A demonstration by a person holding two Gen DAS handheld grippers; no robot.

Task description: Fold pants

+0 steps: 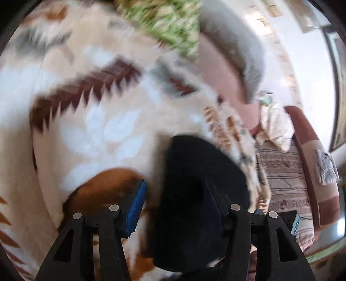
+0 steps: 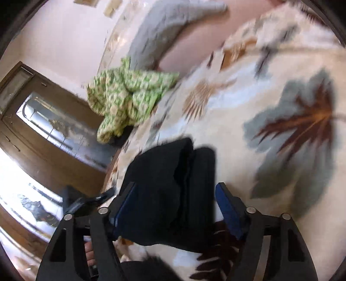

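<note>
The black pants (image 1: 194, 194) lie as a compact folded bundle on a cream blanket with brown and grey leaf prints (image 1: 97, 129). My left gripper (image 1: 177, 205) is open around the bundle. Its left blue pad (image 1: 138, 207) stands clear of the cloth, and its right finger is half hidden behind the dark fabric. In the right wrist view the same pants (image 2: 173, 194) show stacked folded layers on the blanket (image 2: 270, 108). My right gripper (image 2: 175, 205) is open and straddles them, its right blue pad (image 2: 227, 207) just off the cloth edge.
A crumpled green-patterned cloth (image 2: 127, 97) (image 1: 164, 19) lies at the blanket's far edge beside a grey pillow (image 2: 168, 28) (image 1: 237, 54). A wooden door with glass panes (image 2: 43, 121) stands beyond. An armchair with a striped cover (image 1: 285, 177) sits past the bed's side.
</note>
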